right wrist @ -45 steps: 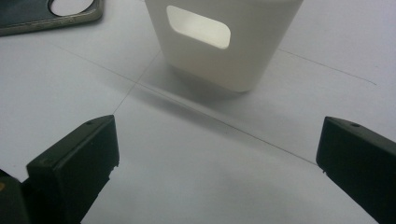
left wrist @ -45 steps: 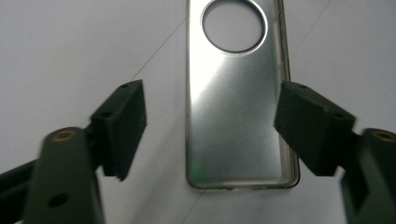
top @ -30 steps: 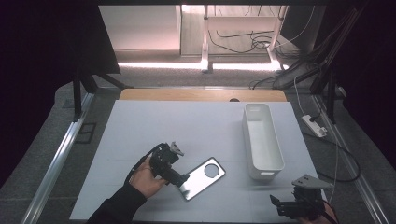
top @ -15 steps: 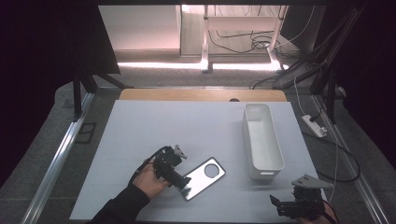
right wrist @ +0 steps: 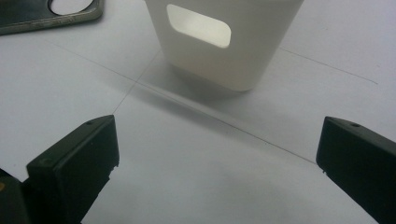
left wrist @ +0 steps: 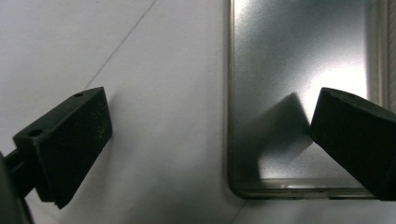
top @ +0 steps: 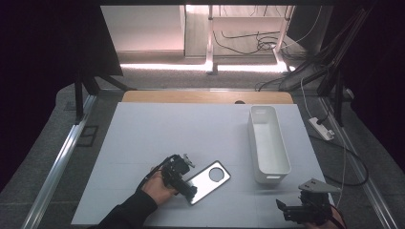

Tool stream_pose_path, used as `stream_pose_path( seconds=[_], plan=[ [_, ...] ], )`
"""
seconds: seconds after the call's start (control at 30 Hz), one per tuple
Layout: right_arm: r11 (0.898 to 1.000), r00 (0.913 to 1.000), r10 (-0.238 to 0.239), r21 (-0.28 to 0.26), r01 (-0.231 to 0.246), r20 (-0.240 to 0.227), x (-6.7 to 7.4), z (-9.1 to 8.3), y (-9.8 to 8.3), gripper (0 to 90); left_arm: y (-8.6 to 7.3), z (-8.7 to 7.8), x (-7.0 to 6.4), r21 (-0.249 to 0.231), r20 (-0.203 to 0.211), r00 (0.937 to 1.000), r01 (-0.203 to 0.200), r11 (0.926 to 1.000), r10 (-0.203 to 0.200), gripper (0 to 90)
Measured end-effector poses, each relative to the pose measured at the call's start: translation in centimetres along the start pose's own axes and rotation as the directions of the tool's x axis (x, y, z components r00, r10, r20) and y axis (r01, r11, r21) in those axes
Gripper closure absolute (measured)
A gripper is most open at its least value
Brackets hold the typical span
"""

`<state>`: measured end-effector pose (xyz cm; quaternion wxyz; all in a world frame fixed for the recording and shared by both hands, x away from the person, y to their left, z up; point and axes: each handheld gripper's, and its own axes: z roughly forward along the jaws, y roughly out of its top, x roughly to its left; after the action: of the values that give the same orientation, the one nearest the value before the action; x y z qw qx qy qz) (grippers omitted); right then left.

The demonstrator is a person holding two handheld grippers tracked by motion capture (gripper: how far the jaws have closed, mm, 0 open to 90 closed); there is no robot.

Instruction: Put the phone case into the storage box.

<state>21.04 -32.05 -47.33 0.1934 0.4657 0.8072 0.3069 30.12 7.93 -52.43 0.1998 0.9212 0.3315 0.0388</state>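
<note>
A flat, shiny metal plate [top: 208, 181] with a round hole lies on the white table [top: 191, 133], front and centre. My left gripper [top: 187, 188], held in a hand, is low over the plate's near end. In the left gripper view the left gripper [left wrist: 208, 121] is open. One jaw hangs over bare table and the other over the plate [left wrist: 299, 84], so they straddle its long edge near a rounded corner. My right gripper [top: 286, 210] sits at the front right corner. It is open and empty in its own view [right wrist: 217, 149].
A long white bin [top: 268, 143] stands empty at the right, running front to back. In the right gripper view the bin's near end [right wrist: 224, 42] with its handle slot is just ahead, and the plate's holed end [right wrist: 46, 14] shows at top left. Cables lie beyond the table.
My left gripper has shifted slightly nearer and to the right, onto the plate's near end. The right gripper and the bin have not moved.
</note>
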Motion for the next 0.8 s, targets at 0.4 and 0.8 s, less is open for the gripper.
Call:
stream_pose_path(
  seconds=[0.4,0.8],
  plan=[
    [1.000,1.0000,-0.001,0.000,0.001,0.001,0.0,0.0,0.0,0.0,-0.2,-1.2,0.0,-0.040,0.031,0.9994,-0.017,0.9990,0.018,46.3],
    [1.000,1.0000,-0.003,0.004,0.003,0.001,0.0,0.0,0.0,0.0,-0.4,-1.2,0.7,-0.060,0.106,0.9931,0.056,0.9966,-0.050,86.6]
  ],
)
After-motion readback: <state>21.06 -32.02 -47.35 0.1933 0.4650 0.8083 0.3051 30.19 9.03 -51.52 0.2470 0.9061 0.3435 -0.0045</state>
